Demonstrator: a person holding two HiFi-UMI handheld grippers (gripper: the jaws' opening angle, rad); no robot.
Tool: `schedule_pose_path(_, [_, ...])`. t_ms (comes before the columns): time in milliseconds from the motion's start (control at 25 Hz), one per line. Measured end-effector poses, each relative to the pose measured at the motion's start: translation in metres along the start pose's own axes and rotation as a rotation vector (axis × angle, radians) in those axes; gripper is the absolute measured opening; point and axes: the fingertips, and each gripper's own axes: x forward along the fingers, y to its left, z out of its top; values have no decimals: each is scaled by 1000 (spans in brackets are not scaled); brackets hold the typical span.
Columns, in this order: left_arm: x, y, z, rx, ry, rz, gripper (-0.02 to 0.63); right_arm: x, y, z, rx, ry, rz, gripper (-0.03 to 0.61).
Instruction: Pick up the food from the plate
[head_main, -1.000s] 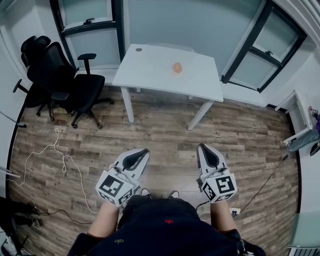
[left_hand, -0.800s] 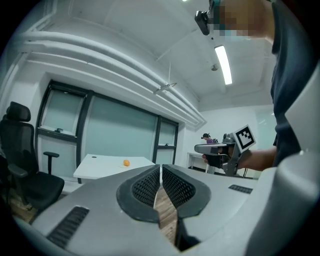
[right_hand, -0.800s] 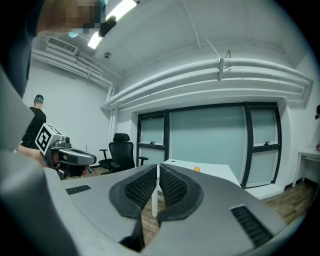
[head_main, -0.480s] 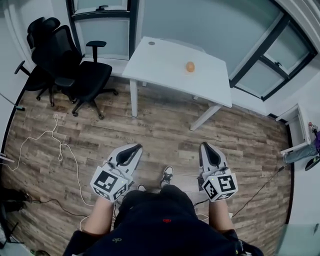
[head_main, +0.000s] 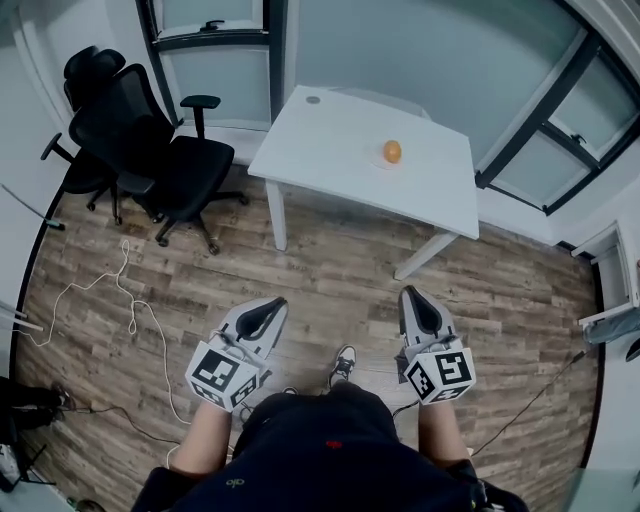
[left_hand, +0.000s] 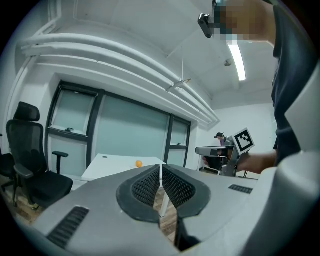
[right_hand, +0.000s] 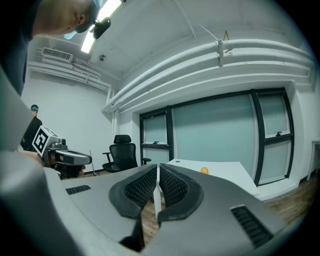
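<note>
Far off on the smooth white rectangular table (head_main: 330, 150), round orange food (head_main: 392, 151) sits; above the wood-plank floor (head_main: 330, 270), left gripper (head_main: 270, 305) and right gripper (head_main: 413, 297) are closed, empty, ribbed pads touching

hand-held grippers (head_main: 272, 308) (head_main: 412, 298) both closed, empty

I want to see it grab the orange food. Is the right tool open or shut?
Shut. The right tool has its two black pads together at the tips, with nothing held between them.

The orange food (head_main: 392, 151) is too small to identify
</note>
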Motion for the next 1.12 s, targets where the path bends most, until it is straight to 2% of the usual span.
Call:
schedule_pose_path(240, [92, 0, 30, 36, 0, -14, 34, 35, -91, 6, 39, -7, -43, 34])
schedule_pose_path(600, [222, -16, 53, 46, 20, -1, 34, 67, -220, 1, 89, -6, -50, 34])
schedule_pose_path(800, [273, -23, 47, 42, 51, -5, 34, 87, -267, -11, 110, 10, -33, 34])
schedule_pose_path(1120, [326, -9, 50, 33, 74, -11, 34, 119, -302, -25, 134, 35, -18, 34])
